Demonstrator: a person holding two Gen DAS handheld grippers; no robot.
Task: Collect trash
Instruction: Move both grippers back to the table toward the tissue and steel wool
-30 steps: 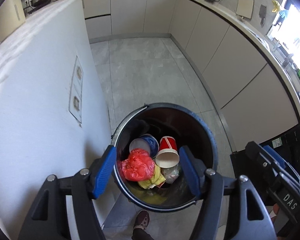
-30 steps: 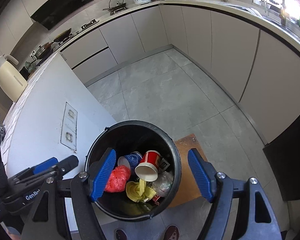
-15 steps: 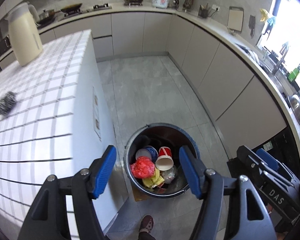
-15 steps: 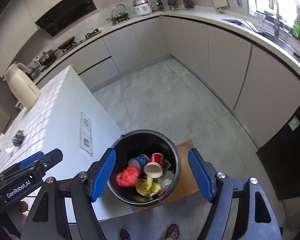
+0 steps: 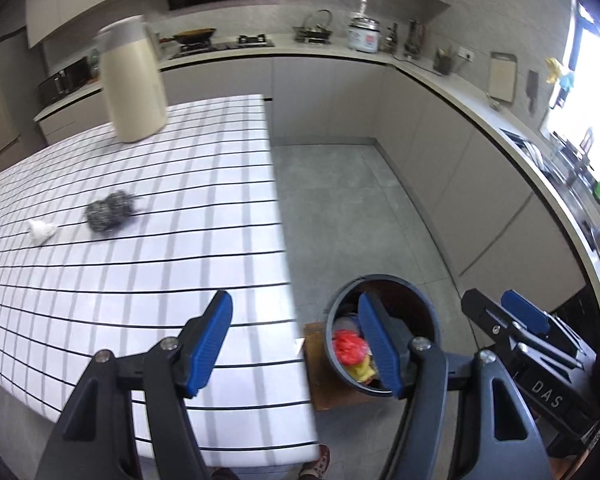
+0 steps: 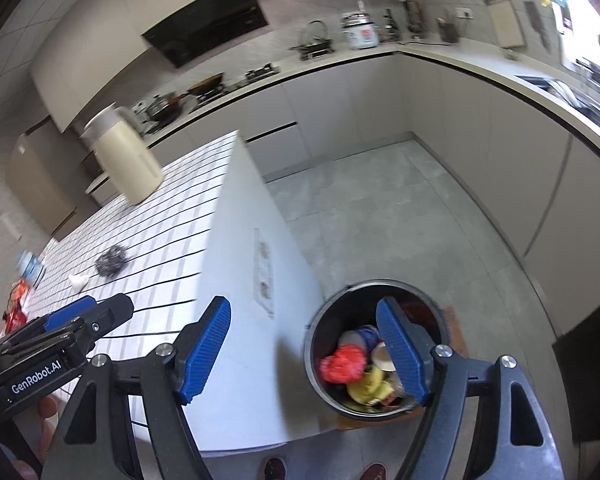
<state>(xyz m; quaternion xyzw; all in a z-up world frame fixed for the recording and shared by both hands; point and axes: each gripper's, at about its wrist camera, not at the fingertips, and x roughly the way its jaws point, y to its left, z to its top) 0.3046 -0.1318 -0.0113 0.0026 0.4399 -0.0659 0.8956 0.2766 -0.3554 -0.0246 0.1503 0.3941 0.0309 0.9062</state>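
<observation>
- The left gripper (image 5: 296, 340) is hanging over the near right edge of the white tiled counter (image 5: 140, 240), its blue-padded fingers (image 5: 214, 336) standing spread with nothing between them.
- The right gripper (image 6: 306, 350) is hovering beside it, just off the counter's end panel, its fingers (image 6: 204, 346) likewise spread and holding nothing.
- A black trash bin (image 6: 428, 304) is sitting on the grey floor just beside the counter's end, on a brown mat (image 5: 320, 392).
- Inside the bin a red crumpled bag (image 6: 342, 364), a yellow wad (image 6: 370, 390), a paper cup (image 6: 382, 356) and something blue (image 6: 366, 332) are lying piled together.
- On the counter, well to the left, a grey steel-wool scrubber (image 5: 110, 210) is lying with a small white crumpled scrap (image 5: 40, 232) just beside it on its left.
- A cream jug (image 5: 132, 80) is standing upright at the far side of the counter.
- At the far left edge in the right wrist view, a blurred blue-and-white item (image 6: 30, 266) and something red (image 6: 16, 308) are lying on the counter; what they are cannot be told.
- A person's shoes (image 6: 276, 468) are showing at the near edge of the floor.
</observation>
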